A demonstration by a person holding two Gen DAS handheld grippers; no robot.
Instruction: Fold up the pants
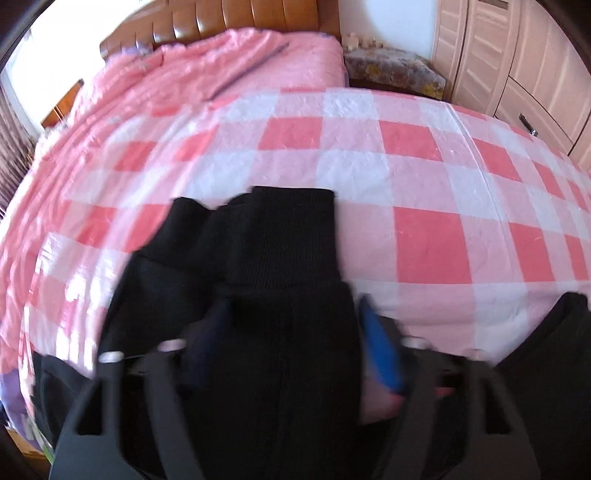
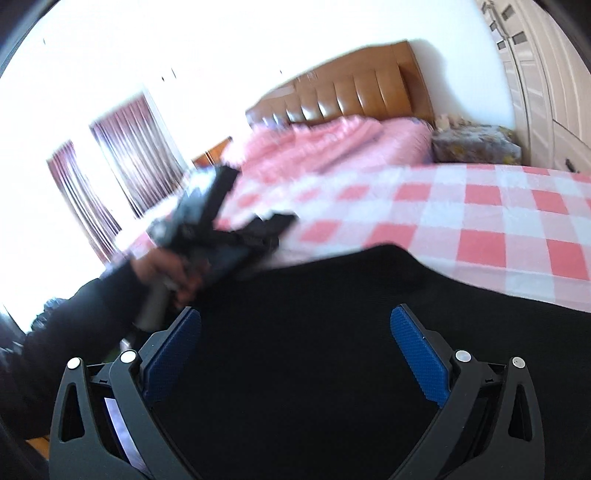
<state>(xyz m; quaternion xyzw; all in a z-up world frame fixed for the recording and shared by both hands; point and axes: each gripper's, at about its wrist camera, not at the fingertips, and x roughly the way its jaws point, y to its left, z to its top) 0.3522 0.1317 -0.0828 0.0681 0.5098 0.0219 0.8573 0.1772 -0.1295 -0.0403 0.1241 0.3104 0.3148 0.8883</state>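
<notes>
Mid-fold on the pink-and-white checked bedspread (image 1: 424,177): left gripper (image 1: 291,332) grasping the black knit pants (image 1: 280,251) near the ribbed cuffs, right gripper (image 2: 295,332) released above dark cloth; next, carrying cuffs toward waistband.

A checked sheet (image 1: 406,177) covers the bed below a brown headboard (image 1: 236,18).
</notes>
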